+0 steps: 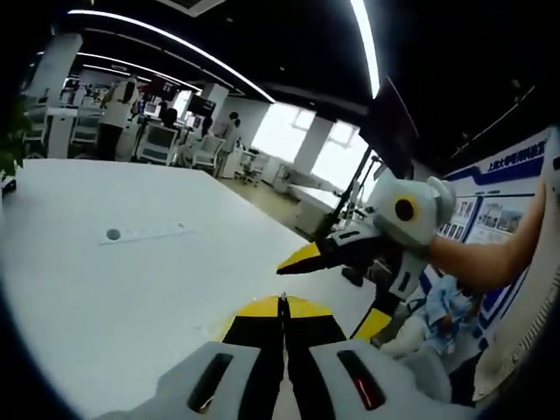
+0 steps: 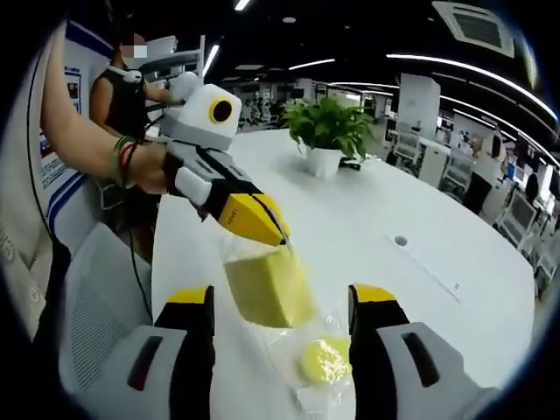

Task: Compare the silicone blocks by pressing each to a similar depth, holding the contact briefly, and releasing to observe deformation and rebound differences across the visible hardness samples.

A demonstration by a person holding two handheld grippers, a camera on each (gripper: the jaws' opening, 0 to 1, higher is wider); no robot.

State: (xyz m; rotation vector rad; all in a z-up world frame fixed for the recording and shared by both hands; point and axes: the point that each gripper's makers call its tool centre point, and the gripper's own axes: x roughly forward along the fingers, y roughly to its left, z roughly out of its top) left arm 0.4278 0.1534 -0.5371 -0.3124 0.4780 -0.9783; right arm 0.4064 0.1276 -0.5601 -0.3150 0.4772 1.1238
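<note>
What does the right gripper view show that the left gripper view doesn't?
Right gripper view: a yellow block and a round yellow piece inside a clear bag, a potted plant, and the left tool, shut and apparently pinching the bag's top. Left gripper view: bright windows and the right tool, open, coming in from the right. Shared: the white table and the open-plan office behind it.
</note>
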